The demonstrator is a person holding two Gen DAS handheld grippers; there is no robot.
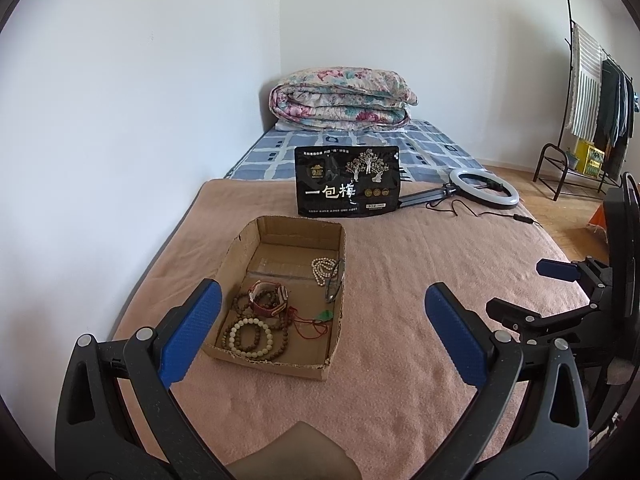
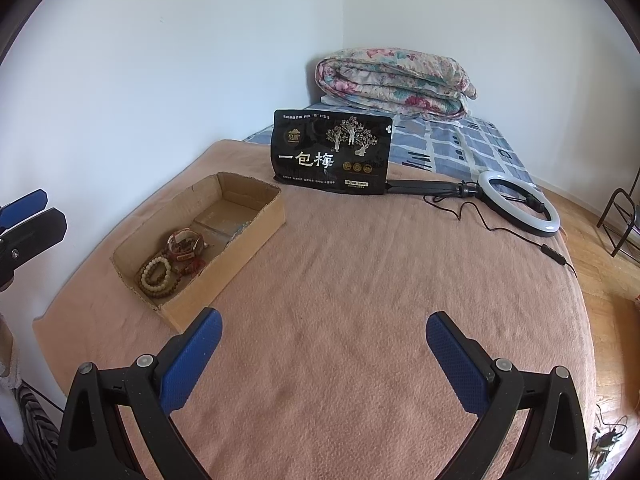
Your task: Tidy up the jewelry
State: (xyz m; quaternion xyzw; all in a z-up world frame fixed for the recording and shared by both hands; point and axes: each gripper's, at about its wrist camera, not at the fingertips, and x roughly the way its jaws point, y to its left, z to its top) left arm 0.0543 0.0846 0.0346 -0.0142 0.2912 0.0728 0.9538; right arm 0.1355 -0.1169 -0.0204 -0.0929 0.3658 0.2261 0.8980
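A shallow cardboard box (image 1: 240, 354) lies on the pink blanket (image 1: 400, 380). Inside it are brown and cream bead bracelets (image 1: 251, 334), a red-strapped watch (image 1: 269, 298), a green pendant on red cord (image 1: 326, 315), a white bead string (image 1: 323, 270) and a metal piece (image 1: 335, 286). My left gripper (image 1: 322, 302) hovers open just in front of the box, empty. In the right wrist view the box (image 2: 224, 264) sits to the left with the bracelets (image 2: 157, 276) and watch (image 2: 185, 245) visible. My right gripper (image 2: 324, 330) stands open over bare blanket, right of the box.
A black snack pouch (image 1: 347, 185) stands upright behind the box. A ring light (image 1: 484, 187) with its stand and cable lies at the blanket's far right. A folded floral quilt (image 1: 342, 98) rests at the bed's head. A clothes rack (image 1: 596, 112) stands on the wooden floor.
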